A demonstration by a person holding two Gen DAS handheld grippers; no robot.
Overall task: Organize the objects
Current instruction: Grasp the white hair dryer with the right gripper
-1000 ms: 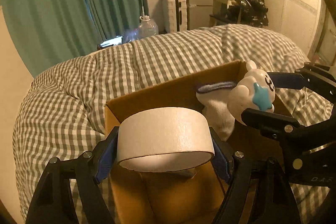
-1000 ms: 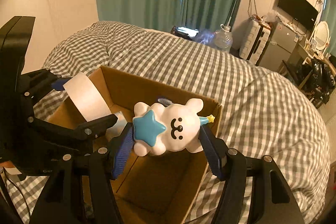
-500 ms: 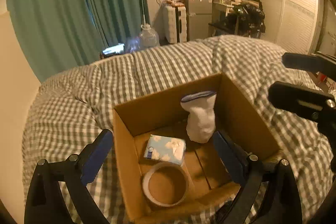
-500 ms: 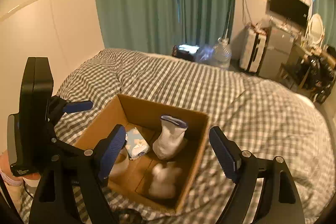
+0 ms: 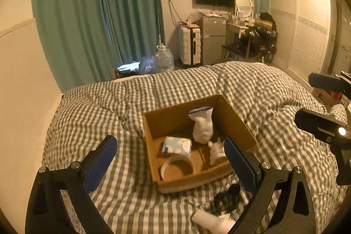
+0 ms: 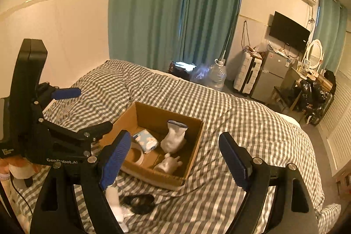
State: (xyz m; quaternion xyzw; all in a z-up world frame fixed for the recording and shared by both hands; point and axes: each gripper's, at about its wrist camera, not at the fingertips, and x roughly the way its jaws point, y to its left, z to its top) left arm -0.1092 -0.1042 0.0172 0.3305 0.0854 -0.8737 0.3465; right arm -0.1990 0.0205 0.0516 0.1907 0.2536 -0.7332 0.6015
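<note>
Both my left claw point(image 5: 170, 159) and right claw point(image 6: 175, 156) hang spread and empty above the cardboard box point(image 5: 235, 118), while the dark item point(image 6: 139, 201) and white cloth point(image 5: 210, 220) left on the bed lie at lower frame, nearer the left claw.

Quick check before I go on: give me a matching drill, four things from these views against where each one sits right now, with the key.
Things:
1. tape roll
2. tissue pack
3. white sock
4. dark object

Places:
A. standing upright at the far side of the cardboard box
B. on the checked duvet, outside the box
C. lying flat in the box's near left corner
D. in the box, just beyond the tape roll

Pairs: 1-C, 2-D, 3-A, 4-B
</note>
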